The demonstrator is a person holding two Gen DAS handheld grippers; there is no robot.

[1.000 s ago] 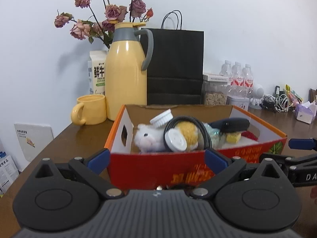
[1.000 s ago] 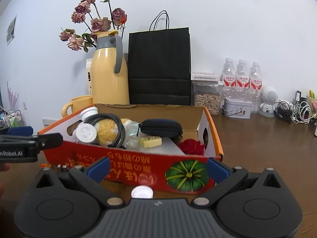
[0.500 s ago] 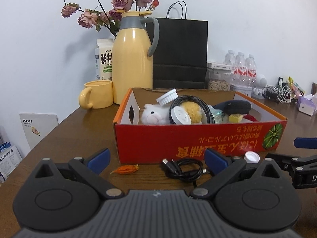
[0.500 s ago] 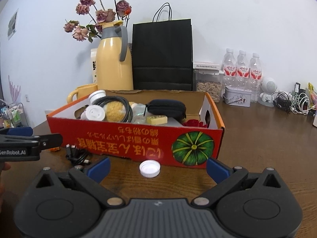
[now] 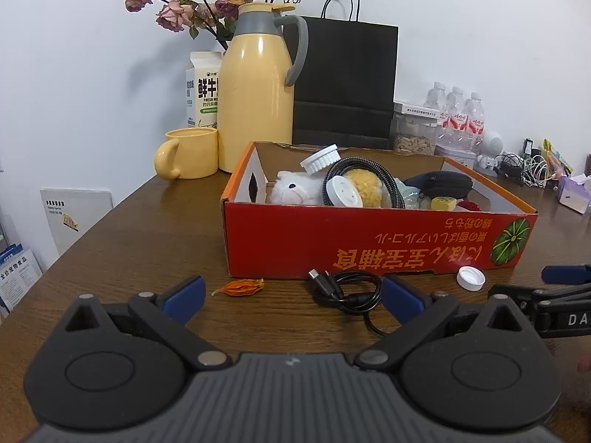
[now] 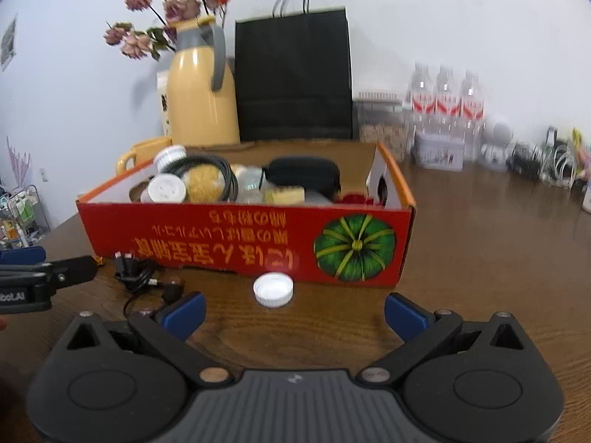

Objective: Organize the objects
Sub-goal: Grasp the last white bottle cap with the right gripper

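Between your left gripper's (image 5: 291, 291) wide-open, empty jaws lie a dried husk (image 5: 240, 287) and black cable (image 5: 347, 289), the box (image 5: 369, 243) beyond. Ahead of your right gripper's (image 6: 293, 312) spread, empty jaws sits the white cap (image 6: 273, 289), just before the box.

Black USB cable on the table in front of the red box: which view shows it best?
The left wrist view: the black USB cable is sharp, its coil and plug showing just ahead of the open left tongs. In the right wrist view it sits far left and blurred.
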